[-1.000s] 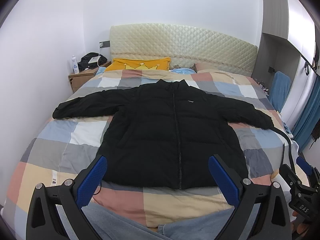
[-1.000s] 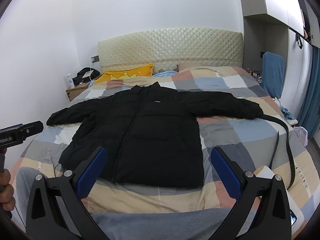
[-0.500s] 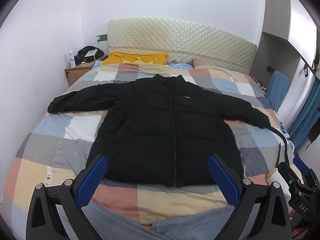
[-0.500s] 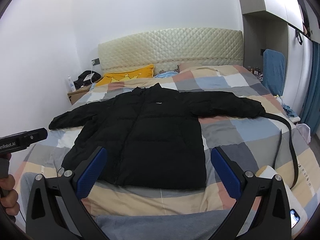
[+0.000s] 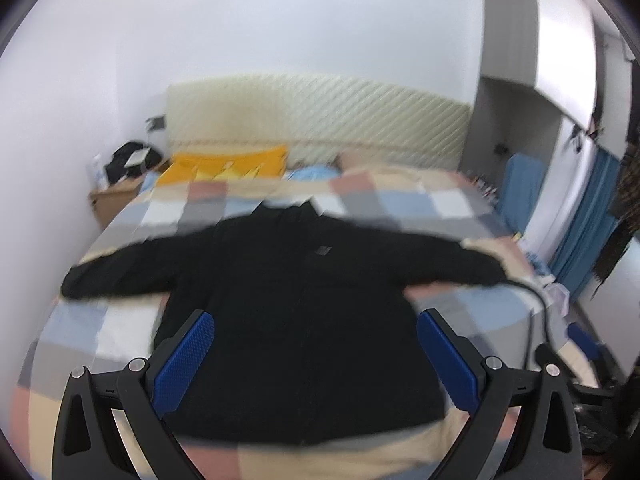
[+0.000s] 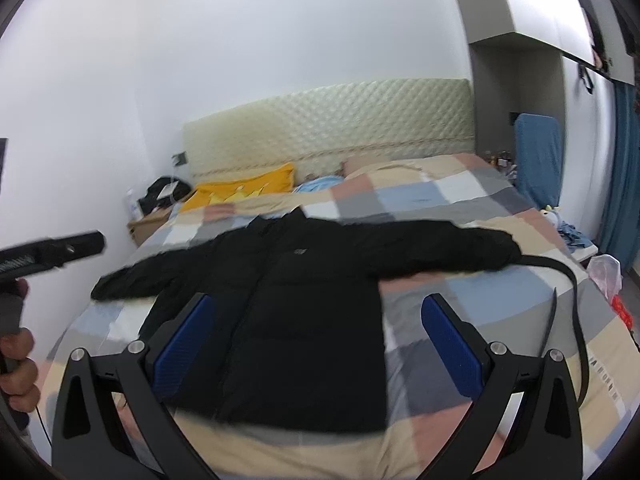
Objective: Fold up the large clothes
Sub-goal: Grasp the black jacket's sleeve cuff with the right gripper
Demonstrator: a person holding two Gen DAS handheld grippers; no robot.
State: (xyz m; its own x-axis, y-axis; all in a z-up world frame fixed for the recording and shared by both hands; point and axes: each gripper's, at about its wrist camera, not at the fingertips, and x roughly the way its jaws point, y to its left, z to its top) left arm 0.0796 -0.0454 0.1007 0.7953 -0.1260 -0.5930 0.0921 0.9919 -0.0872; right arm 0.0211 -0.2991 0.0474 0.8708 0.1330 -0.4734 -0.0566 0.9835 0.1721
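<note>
Checkered bed [image 6: 460, 196] under black jacket [image 6: 304, 304]

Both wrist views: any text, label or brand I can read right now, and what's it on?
Nothing can be read for certain.
Chest mark on the black jacket: a small pale patch, blurred.
Print on the checked bedspread, near its right edge: dark characters, too small and skewed to read.
Black bar at the left edge of the right wrist view: pale lettering, cut off and blurred.
</note>
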